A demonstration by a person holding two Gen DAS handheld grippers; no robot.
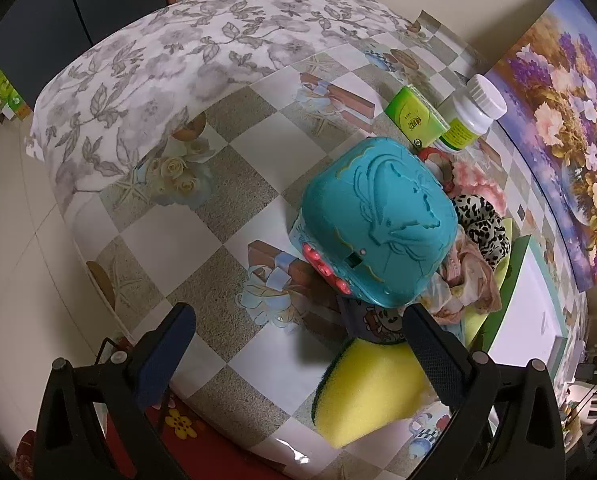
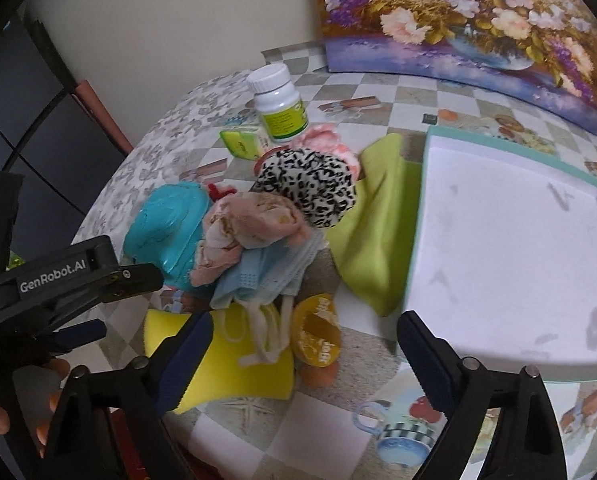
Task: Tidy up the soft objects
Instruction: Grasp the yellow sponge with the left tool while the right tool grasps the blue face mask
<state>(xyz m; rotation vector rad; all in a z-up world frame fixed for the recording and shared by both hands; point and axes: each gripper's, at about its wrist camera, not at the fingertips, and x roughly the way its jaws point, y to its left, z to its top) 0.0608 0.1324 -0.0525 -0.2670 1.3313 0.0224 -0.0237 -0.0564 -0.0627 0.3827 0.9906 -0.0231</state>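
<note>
Soft things (image 2: 258,224) are piled on the worktop (image 2: 318,424), at 9 o'clock from the white box (image 2: 510,248). Both grippers (image 1: 298,344) (image 2: 304,344) are held with jaws wide apart, nothing gripped. The bottle (image 2: 278,100) could be knocked over if cloth is dragged. "GenRobot.AI" is read on the left gripper.

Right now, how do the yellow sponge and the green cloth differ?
The sponge is a thick yellow block with masks lying on it; the cloth is thin, lime green and folded. The sponge lies nearer the cameras; the cloth lies beside the white box. Both rest on the table, ungripped.
</note>
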